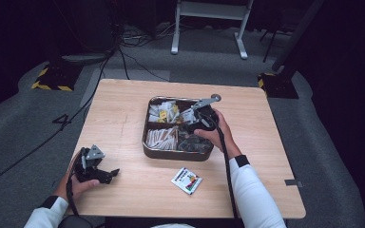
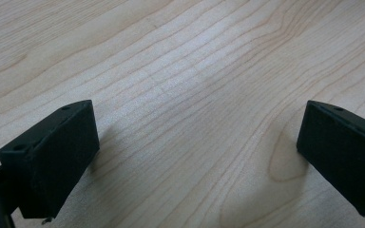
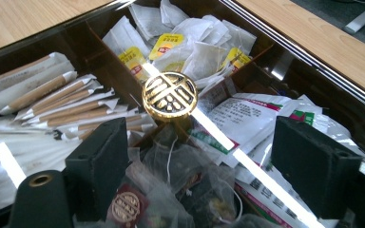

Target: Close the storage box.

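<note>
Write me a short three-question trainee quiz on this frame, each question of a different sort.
1. True or false: the left hand-held gripper hangs over the compartment tray.
2. Which lies on the bare table in front of the tray? A) a spoon B) a single packet C) a cup
3. Fill in: the right hand-held gripper is open, and the ____ knob at the meeting of the tray's dividers lies beyond its jaws.

Key
1. False: it rests open near the table's front left corner, away from the tray.
2. B
3. gold
</note>
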Motion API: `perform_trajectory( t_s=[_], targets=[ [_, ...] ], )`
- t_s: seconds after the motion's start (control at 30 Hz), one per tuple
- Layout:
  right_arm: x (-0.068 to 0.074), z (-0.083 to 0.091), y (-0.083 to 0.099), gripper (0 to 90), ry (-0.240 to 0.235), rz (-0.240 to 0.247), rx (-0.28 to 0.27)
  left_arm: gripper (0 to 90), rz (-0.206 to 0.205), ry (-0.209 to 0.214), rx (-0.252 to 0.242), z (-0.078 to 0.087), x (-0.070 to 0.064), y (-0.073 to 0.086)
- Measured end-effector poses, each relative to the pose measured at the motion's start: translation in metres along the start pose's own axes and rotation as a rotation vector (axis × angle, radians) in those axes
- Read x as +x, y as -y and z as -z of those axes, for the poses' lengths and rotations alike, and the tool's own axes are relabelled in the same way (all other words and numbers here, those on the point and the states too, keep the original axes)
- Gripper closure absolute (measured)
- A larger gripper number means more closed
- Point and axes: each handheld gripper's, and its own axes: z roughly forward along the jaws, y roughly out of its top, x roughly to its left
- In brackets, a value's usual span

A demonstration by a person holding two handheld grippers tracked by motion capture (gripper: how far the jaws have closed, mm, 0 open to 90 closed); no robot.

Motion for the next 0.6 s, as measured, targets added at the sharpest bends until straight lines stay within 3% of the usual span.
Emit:
perform_trajectory(
  t_s=[0.6],
  targets=[
    [0.002, 0.028, 0.018, 19.8, 0.014, 0.054, 0.017, 0.5, 0.000, 0.000, 0.000, 0.000, 0.000, 0.000]
  ],
)
